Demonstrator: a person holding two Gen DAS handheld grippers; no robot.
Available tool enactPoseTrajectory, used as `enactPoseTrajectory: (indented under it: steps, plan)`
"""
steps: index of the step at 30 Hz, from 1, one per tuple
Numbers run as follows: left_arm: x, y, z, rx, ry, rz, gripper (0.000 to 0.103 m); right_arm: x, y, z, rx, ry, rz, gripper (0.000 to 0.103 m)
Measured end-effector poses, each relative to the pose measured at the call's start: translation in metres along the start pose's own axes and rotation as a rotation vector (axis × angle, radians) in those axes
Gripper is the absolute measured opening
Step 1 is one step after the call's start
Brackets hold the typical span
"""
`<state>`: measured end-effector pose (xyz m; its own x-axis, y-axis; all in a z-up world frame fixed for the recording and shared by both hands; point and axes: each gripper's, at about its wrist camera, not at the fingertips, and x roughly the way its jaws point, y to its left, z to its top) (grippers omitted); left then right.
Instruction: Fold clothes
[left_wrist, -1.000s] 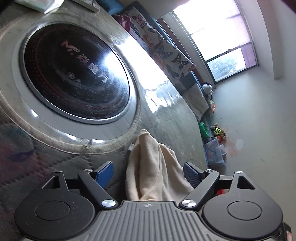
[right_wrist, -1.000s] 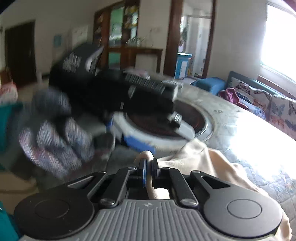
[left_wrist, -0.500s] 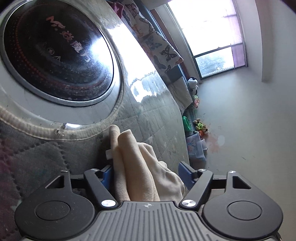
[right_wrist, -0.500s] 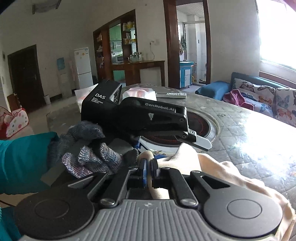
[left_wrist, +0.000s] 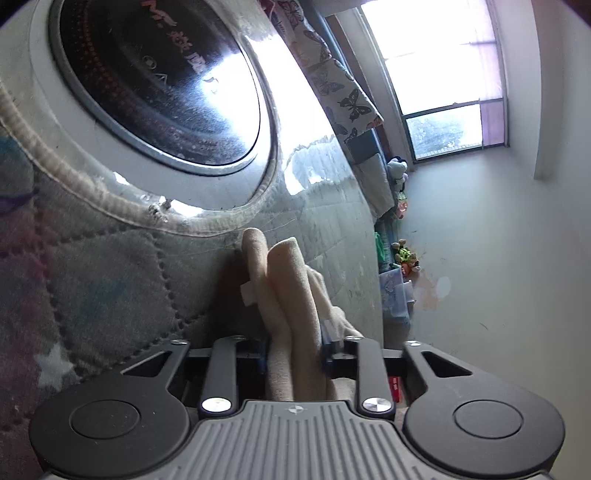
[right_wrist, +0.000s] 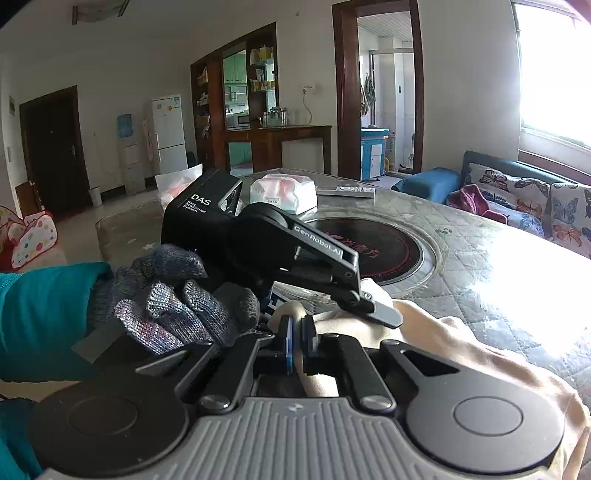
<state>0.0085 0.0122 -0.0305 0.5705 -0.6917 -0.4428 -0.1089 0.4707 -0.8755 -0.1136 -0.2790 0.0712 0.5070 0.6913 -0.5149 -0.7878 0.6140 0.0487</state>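
From my left wrist view, the cream soft fabric garment (left_wrist: 291, 295) runs down between the closing jaws of my left gripper (left_wrist: 295, 350), and its lower part is hidden behind the grey ribbed housing. The round black glass cooktop inset (left_wrist: 159, 74) is cut off by the top edge, its red lettering only partly readable. In my right wrist view, the gloved hand (right_wrist: 173, 306) hides part of my right gripper's (right_wrist: 296, 343) left linkage, and the garment's far end drops past the quilted grey tablecloth's (right_wrist: 498, 266) near edge, out of frame.
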Motion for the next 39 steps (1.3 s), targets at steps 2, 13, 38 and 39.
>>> enactPoseTrajectory:
  steps: [2, 13, 38, 39]
  plan:
    - [0.000, 0.001, -0.001, 0.008, -0.004, 0.014, 0.017, -0.002, -0.001, -0.001, 0.007, 0.001, -0.004, 0.007]
    - [-0.002, -0.011, -0.002, 0.133, -0.026, 0.080, 0.017, -0.048, -0.060, -0.031, 0.250, -0.017, -0.273, 0.024]
    - [0.014, -0.046, -0.006, 0.293, -0.049, 0.155, 0.017, -0.061, -0.147, -0.089, 0.582, -0.076, -0.480, 0.014]
    - [0.014, -0.051, -0.006, 0.311, -0.052, 0.154, 0.016, -0.064, -0.145, -0.088, 0.577, -0.085, -0.484, 0.014]
